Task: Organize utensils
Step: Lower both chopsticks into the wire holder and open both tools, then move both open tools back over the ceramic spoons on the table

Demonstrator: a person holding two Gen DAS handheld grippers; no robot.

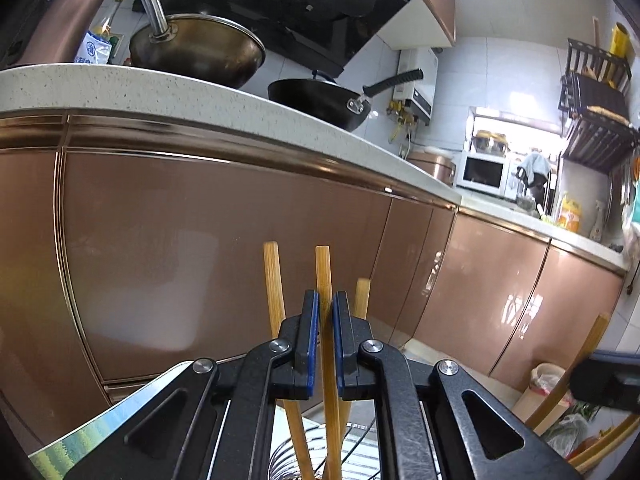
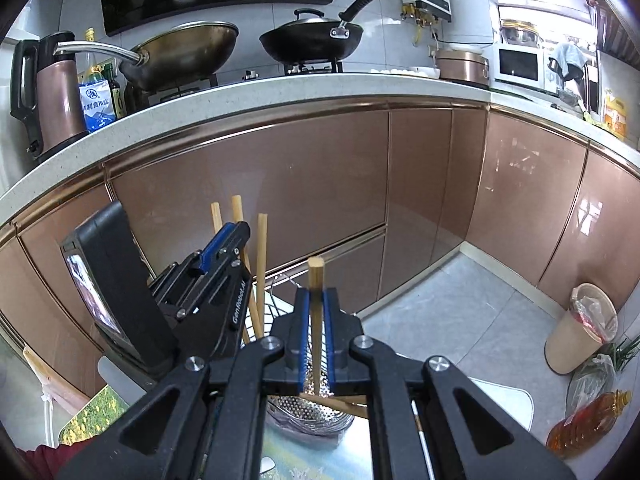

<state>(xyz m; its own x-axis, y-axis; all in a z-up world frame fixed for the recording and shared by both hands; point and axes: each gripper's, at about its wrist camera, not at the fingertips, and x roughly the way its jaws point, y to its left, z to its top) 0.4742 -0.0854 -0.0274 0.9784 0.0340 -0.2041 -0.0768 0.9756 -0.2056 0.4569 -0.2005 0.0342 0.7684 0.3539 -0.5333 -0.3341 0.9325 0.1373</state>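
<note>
In the left wrist view my left gripper [image 1: 326, 298] is shut on an upright bamboo chopstick [image 1: 323, 268]. Two more chopsticks [image 1: 273, 280] rise on either side of it, their lower ends in a perforated steel holder [image 1: 286, 460] below. In the right wrist view my right gripper [image 2: 317, 296] is shut on another upright chopstick [image 2: 316, 270], its lower end over the same steel holder [image 2: 310, 410]. The left gripper [image 2: 236, 230] stands to the left of it, among three chopsticks [image 2: 262, 248]. One chopstick [image 2: 340, 402] lies slanted across the holder.
Brown cabinet doors [image 2: 280, 184] fill the space ahead, under a speckled counter [image 2: 240, 92] with two woks [image 2: 312, 42] and a kettle [image 2: 52, 92]. On the floor at right stand a lined bin [image 2: 580, 328] and an oil bottle [image 2: 588, 424].
</note>
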